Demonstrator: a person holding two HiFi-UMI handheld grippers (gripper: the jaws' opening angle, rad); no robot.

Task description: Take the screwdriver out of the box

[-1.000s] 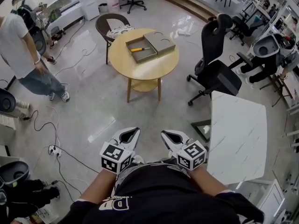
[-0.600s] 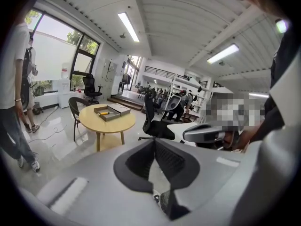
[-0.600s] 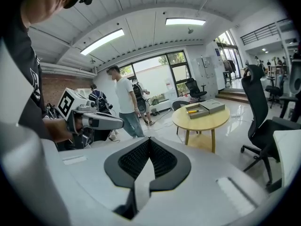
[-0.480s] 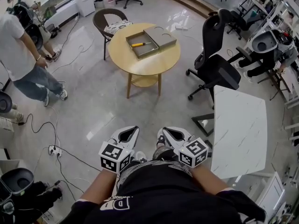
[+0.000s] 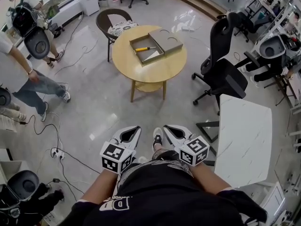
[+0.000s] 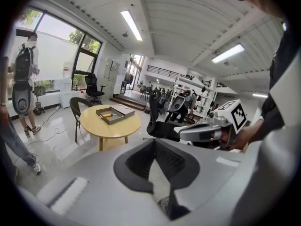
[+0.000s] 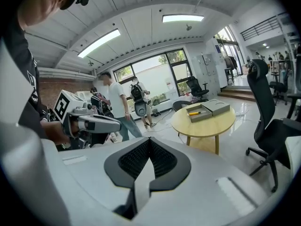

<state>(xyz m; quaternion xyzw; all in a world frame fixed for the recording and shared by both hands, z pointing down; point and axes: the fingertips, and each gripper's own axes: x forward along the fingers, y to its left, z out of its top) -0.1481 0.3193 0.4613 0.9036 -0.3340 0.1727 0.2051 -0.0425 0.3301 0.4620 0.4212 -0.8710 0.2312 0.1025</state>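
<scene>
At the far left of the head view a person (image 5: 16, 72) in a white shirt and jeans is seen standing on the grey floor (image 5: 94, 107). Cables (image 5: 47, 126) are strewn below, run to a power strip (image 5: 55, 152). A brown chair (image 5: 110, 20) is placed just beside the round table (image 5: 155, 74), at its upper left.

On that table an open box (image 5: 148, 55) is set. The screwdriver (image 5: 142, 48) is laid inside it, in its far half, with the yellow handle to the left. The lid (image 5: 165, 39) is laid flat against the box's right side.

Lower down, both grippers are held side by side, pointed toward the round table and kept well apart from it. The left gripper (image 5: 132, 132) is clenched: in its own view the ribbed pads (image 6: 169, 159) are seen pressed together with nothing between them. The right gripper (image 5: 171, 131) is likewise clenched on nothing, its pads met along one line in its own view. The screwdriver is touched by neither.

Further right a black office chair (image 5: 223, 72) is stood near the round table. Below it a white table (image 5: 244, 140) is seen, just right of the right gripper.
</scene>
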